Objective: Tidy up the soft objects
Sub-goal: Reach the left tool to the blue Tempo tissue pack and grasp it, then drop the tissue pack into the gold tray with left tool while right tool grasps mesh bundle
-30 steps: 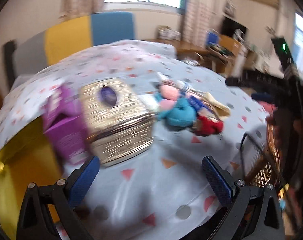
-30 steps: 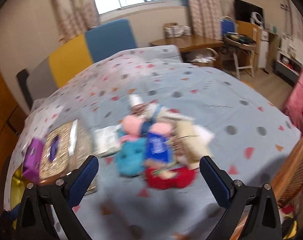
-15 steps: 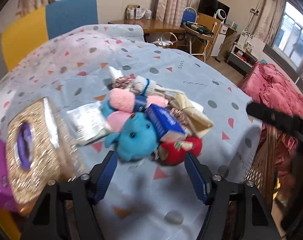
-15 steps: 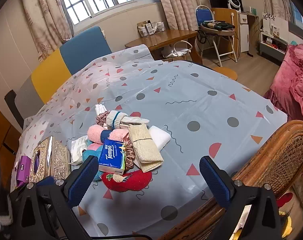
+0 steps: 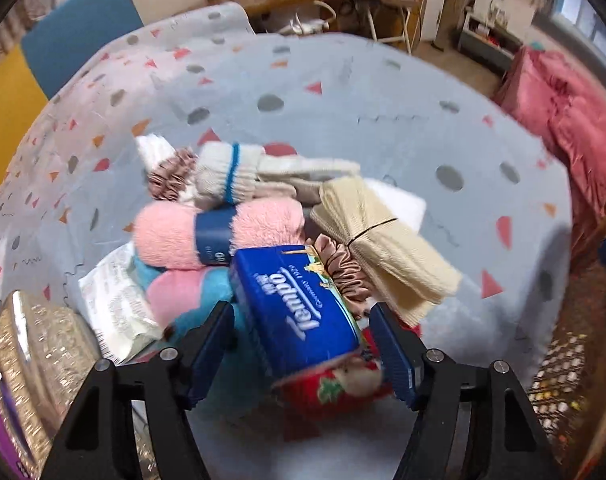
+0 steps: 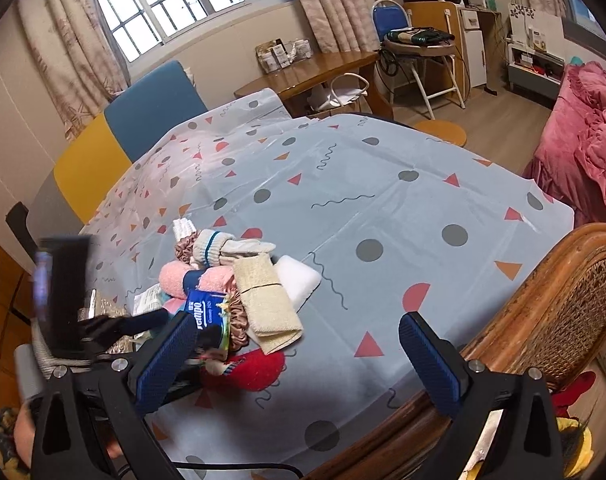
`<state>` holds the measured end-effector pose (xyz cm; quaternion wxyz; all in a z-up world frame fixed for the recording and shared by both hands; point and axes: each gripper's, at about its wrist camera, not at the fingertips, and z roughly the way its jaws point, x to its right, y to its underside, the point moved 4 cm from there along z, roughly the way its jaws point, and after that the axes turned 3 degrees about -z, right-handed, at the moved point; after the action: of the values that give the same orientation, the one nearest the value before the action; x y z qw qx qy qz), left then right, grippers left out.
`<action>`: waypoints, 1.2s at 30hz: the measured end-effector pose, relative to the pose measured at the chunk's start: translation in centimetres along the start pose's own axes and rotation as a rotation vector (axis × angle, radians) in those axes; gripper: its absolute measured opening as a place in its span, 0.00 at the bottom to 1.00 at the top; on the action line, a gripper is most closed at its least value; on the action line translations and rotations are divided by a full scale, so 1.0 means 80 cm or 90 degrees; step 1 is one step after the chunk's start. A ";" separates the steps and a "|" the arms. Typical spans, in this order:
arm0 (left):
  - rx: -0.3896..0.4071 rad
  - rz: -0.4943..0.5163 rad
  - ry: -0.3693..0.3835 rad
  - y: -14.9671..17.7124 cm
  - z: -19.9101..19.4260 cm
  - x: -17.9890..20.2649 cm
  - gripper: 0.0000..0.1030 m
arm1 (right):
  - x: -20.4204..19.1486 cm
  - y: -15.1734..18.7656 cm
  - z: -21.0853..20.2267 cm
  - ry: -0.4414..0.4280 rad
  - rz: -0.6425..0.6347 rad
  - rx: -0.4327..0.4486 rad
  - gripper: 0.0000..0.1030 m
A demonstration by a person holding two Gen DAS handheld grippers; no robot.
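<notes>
Left gripper, fingers spread, is straddling the tissue pack; closing could drag the scrunchie along. Right gripper is hovering spread, empty.

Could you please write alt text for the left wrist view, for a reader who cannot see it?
The open left gripper straddles a blue Tempo tissue pack atop a heap of soft things: pink towel roll, beige cloth, red plush. All lie on a patterned tablecloth.
</notes>
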<state>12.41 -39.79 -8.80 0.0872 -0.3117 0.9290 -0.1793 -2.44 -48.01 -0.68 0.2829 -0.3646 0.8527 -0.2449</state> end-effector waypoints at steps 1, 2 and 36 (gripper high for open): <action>0.001 0.006 -0.006 0.000 0.005 0.000 0.59 | 0.002 -0.001 0.000 0.000 0.003 0.000 1.00; 0.009 0.007 -0.009 0.000 0.007 -0.001 0.59 | 0.004 -0.002 0.000 -0.002 0.006 0.000 1.00; 0.269 -0.379 -0.066 0.072 -0.242 -0.341 0.55 | -0.056 -0.009 0.200 0.087 -0.049 -0.280 0.75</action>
<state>25.49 -13.50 8.18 0.1408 -0.5519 0.7346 -0.3688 11.06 -48.46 -10.37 0.1291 -0.4324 0.8880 -0.0880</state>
